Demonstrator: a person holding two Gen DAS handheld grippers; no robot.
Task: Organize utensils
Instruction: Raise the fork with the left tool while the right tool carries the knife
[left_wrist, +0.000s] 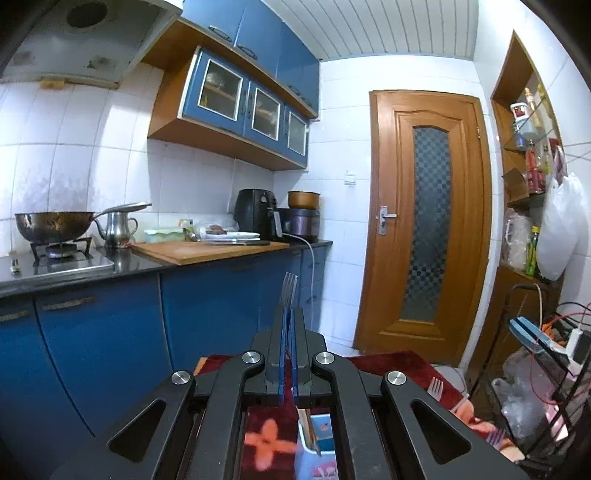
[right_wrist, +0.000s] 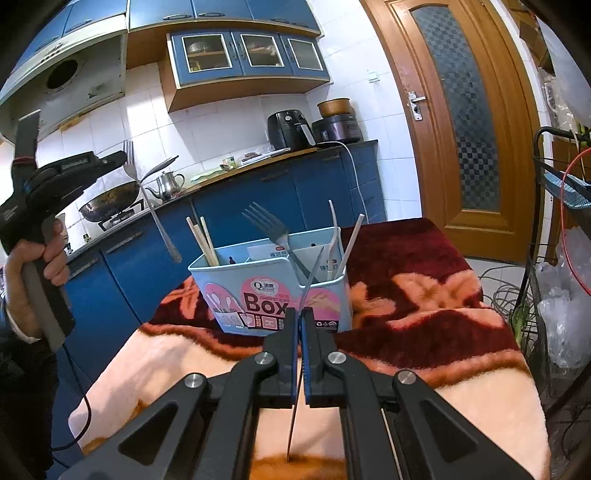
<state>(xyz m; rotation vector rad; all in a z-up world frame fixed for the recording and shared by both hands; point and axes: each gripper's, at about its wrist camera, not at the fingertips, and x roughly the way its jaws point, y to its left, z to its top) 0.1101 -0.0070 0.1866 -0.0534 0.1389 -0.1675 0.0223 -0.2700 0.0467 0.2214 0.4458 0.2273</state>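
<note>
My left gripper (left_wrist: 290, 312) is shut on a metal fork (left_wrist: 288, 290), whose tines stick up past the fingertips. In the right wrist view the left gripper (right_wrist: 117, 158) is raised at the far left in a person's hand, and its fork (right_wrist: 142, 192) hangs slanted with the handle down. My right gripper (right_wrist: 299, 314) is shut on a thin metal utensil (right_wrist: 312, 275) seen edge-on, curving up toward the right end of the light blue utensil box (right_wrist: 277, 291). The box holds chopsticks (right_wrist: 203, 240), a fork (right_wrist: 273, 229) and white utensils (right_wrist: 343, 240).
The box stands on a red and peach flowered blanket (right_wrist: 406, 295). Another fork (left_wrist: 436, 387) shows above the blanket at lower right. Blue cabinets and a dark counter (left_wrist: 147, 266) with a wok, a kettle and a cutting board run along the left. A wire rack (right_wrist: 546, 258) stands right, a wooden door (left_wrist: 424, 221) behind.
</note>
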